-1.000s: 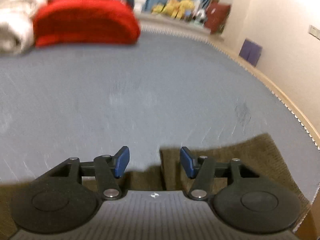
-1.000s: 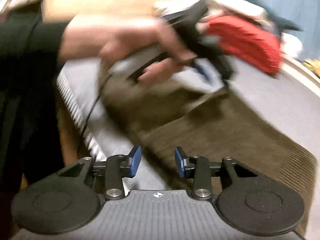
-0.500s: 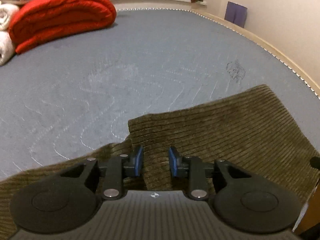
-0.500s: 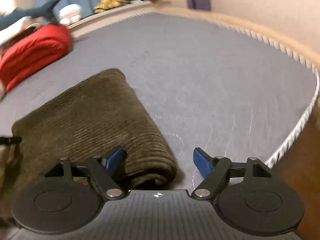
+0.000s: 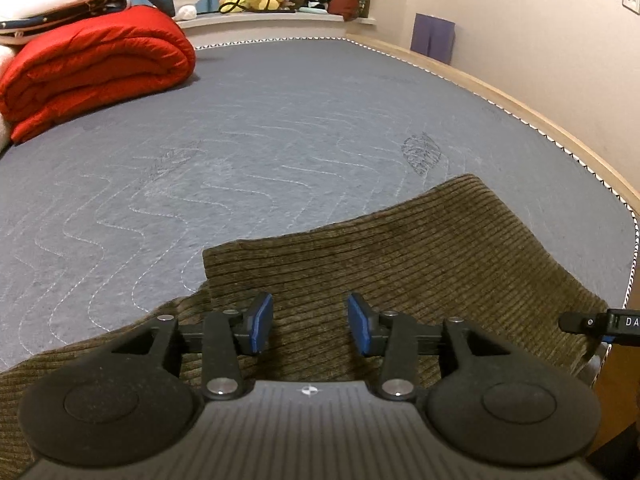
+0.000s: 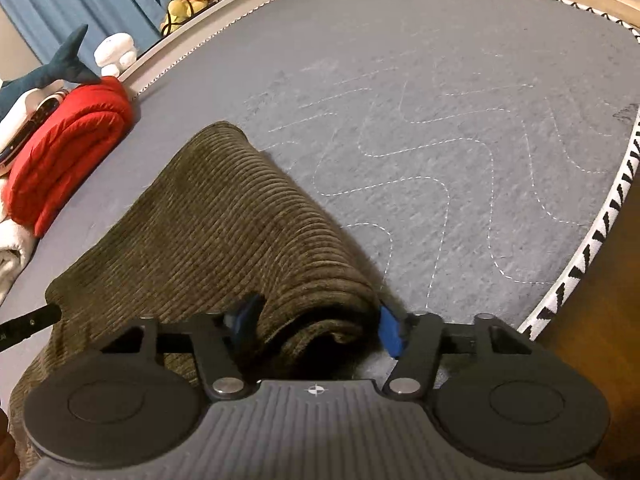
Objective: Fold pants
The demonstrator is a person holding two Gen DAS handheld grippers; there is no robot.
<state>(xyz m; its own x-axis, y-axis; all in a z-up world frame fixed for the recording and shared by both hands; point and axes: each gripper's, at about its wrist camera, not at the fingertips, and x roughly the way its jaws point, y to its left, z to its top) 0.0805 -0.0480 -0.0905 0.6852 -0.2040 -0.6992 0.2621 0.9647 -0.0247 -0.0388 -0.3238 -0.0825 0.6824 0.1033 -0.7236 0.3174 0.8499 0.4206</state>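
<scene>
Olive corduroy pants point(image 5: 400, 264) folded on grey mattress point(image 5: 280, 120), filling left wrist view from 3 to 7 o'clock. Left gripper point(image 5: 309, 324) above cloth, jaws opening, gripping nothing. In right wrist view, pants point(image 6: 224, 232) at 9 o'clock; right gripper point(image 6: 316, 326) closing around folded edge.

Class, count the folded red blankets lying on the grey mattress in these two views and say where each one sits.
1. The red blanket lies at the far left of the mattress, beside white bedding; more may be out of frame.
</scene>
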